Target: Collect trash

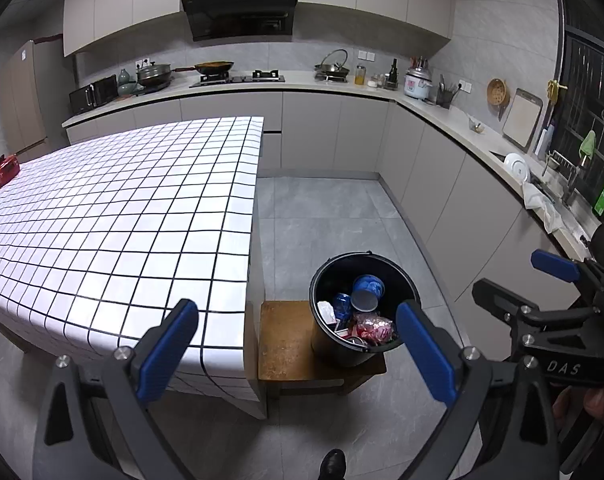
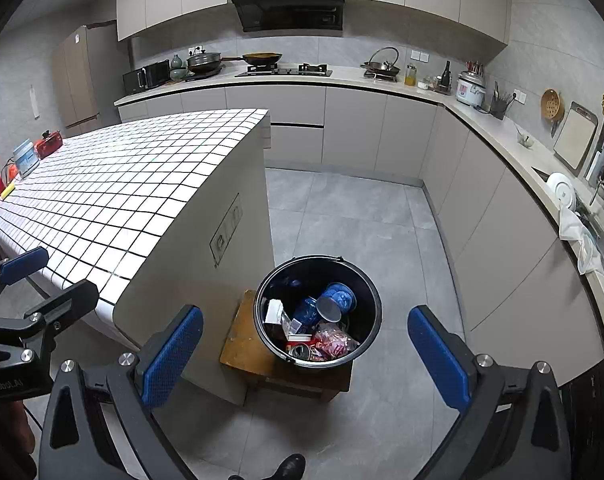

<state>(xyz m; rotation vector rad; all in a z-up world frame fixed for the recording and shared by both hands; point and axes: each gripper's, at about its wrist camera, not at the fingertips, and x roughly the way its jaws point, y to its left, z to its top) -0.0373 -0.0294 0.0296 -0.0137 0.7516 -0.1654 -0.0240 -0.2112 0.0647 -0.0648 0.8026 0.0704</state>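
Observation:
A black bucket (image 1: 333, 344) (image 2: 363, 280) stands on a low wooden stool (image 1: 286, 340) (image 2: 242, 340) by the table's corner. Inside lie a blue paper cup (image 1: 367, 290) (image 2: 337, 300), a blue can (image 1: 341, 306) (image 2: 306, 310), a red wrapper (image 1: 375, 328) (image 2: 333, 340) and a white box (image 1: 325, 312) (image 2: 274, 310). My left gripper (image 1: 298, 306) (image 2: 68, 272) hovers open and empty over the stool and the table's corner. My right gripper (image 2: 305, 312) (image 1: 513, 274) is open and empty above the bucket.
The table with a white grid cloth (image 1: 122, 220) (image 2: 122, 200) fills the left; a red box (image 1: 5, 170) (image 2: 48, 144) sits at its far end. Kitchen counters (image 1: 441, 120) run along the back and right. Grey floor (image 1: 321, 208) lies between. A person's shoe (image 1: 331, 464) shows below.

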